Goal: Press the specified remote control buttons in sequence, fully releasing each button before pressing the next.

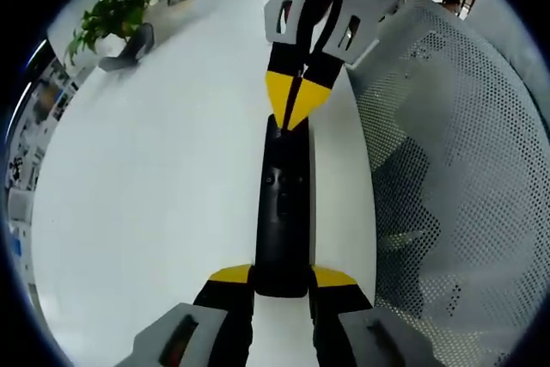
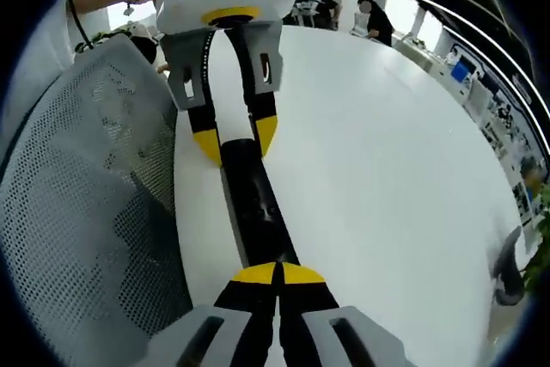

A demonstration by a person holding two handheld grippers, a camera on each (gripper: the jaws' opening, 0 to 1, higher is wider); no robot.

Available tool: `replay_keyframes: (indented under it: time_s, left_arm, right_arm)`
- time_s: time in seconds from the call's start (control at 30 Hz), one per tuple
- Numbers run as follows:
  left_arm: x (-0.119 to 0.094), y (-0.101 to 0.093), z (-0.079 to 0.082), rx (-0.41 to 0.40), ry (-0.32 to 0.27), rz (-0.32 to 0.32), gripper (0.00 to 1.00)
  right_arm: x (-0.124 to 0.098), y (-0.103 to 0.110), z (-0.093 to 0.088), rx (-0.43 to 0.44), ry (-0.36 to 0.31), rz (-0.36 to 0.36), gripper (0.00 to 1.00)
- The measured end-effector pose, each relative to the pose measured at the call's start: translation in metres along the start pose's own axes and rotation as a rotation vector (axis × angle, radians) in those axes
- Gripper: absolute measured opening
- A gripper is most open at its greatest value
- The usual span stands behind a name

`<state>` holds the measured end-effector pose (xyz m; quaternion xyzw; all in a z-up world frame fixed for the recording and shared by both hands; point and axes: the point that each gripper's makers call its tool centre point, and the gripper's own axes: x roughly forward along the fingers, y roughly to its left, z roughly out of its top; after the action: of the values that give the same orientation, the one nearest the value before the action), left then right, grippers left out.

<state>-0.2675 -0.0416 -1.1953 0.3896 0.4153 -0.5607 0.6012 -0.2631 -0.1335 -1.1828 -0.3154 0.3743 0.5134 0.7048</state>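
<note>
White desk: big bare top under both tongs, carries the remote.
Mesh chair back: perforated, grey, just beside the desk edge, off to the right of left tongs.
Plant: far ahead-left of left tongs, well apart from the work.
Remote: black, long, lying flat on the desk, spans between the two tongs.
Left tongs: narrow, clamped on remote's near end; likely steadying it so it won't slide when pressed.
Right tongs: closed to one point, tips on remote's opposite end; looks like a pressing poke.
</note>
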Motion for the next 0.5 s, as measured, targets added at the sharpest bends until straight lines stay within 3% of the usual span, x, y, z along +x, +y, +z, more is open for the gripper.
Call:
replay_keyframes:
  time_s: [0.23,0.37,0.5]
  left_arm:
    - [0.0000,-0.0001,0.0001,-0.008,0.008,0.007,0.24]
    - [-0.0001,0.0002,-0.0003,-0.002,0.006,0.003,0.24]
    - [0.0000,0.0001,-0.0002,0.000,0.003,0.002,0.24]
  right_arm:
    - [0.0010,-0.0001,0.0012,-0.007,0.014,0.003,0.00]
    - [0.0002,-0.0014,0.0015,0.060,-0.021,0.014,0.00]
    - [0.0006,-0.0001,0.0020,0.042,-0.041,0.007,0.00]
